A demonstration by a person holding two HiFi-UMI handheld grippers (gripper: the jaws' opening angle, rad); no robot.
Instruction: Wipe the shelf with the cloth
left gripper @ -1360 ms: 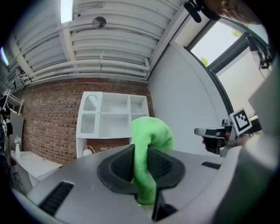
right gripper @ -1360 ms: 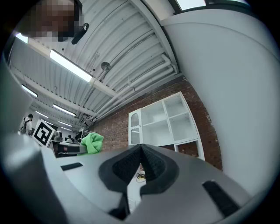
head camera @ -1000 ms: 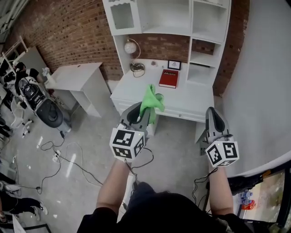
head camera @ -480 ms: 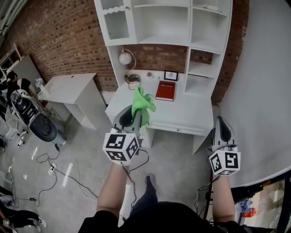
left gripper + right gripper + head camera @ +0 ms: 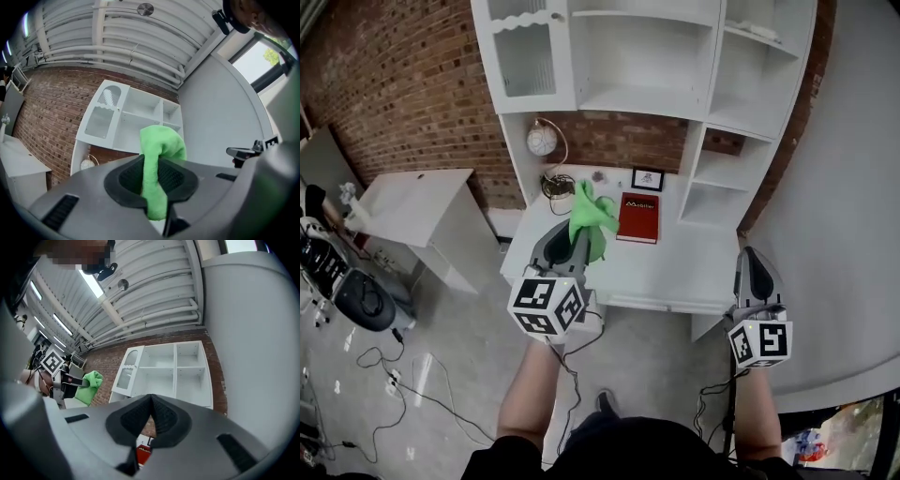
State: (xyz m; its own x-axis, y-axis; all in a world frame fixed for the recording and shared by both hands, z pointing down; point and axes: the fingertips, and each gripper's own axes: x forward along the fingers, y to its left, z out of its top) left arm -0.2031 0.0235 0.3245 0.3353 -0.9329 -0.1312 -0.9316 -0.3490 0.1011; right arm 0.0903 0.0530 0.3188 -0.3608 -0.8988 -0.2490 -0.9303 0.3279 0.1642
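A bright green cloth (image 5: 591,220) sticks up from my left gripper (image 5: 577,240), whose jaws are shut on it; in the left gripper view the cloth (image 5: 157,171) is pinched between the dark pads. The white shelf unit (image 5: 642,66) stands on a white desk (image 5: 666,267) against the brick wall, ahead of both grippers. My right gripper (image 5: 752,272) hovers at the desk's right front corner, shut and holding nothing. In the right gripper view the shelf unit (image 5: 164,373) fills the middle and the cloth (image 5: 90,386) shows at the left.
On the desk lie a red book (image 5: 638,217), a small framed picture (image 5: 647,178) and a globe lamp (image 5: 542,141). A second white table (image 5: 408,197) stands to the left. Cables (image 5: 412,375) trail over the grey floor. A curved white wall (image 5: 853,187) rises at the right.
The view has closed in on the desk and shelf unit. Both grippers have come forward, the left one carrying the cloth over the desk's front left part.
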